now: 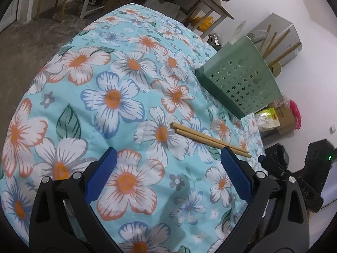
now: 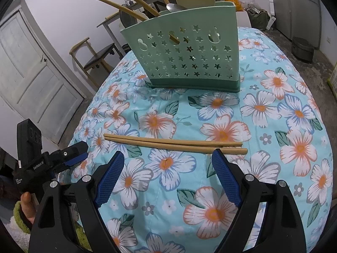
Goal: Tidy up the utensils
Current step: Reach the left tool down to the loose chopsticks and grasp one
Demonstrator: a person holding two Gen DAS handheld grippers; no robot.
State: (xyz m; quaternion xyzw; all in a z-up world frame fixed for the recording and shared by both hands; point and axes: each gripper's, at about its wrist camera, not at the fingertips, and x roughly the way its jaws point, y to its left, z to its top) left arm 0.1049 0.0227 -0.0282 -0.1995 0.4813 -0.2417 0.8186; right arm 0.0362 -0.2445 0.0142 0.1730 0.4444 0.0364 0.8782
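Two wooden chopsticks [image 2: 174, 143] lie side by side on the floral tablecloth [image 2: 273, 109], just beyond my right gripper [image 2: 167, 154], which is open and empty above the cloth. They also show in the left wrist view [image 1: 210, 139], by the right fingertip of my left gripper [image 1: 168, 151], also open and empty. A green star-punched utensil holder [image 2: 189, 57] stands behind the chopsticks and holds several wooden utensils and a metal spoon [image 2: 174, 7]. The holder shows in the left wrist view [image 1: 240, 78] at the table's right side.
My left gripper appears in the right wrist view [image 2: 71, 156] at the table's left edge. A chair [image 2: 94, 57] and a door [image 2: 31, 80] stand at left. Boxes and bags [image 1: 278, 116] sit on the floor beyond the table.
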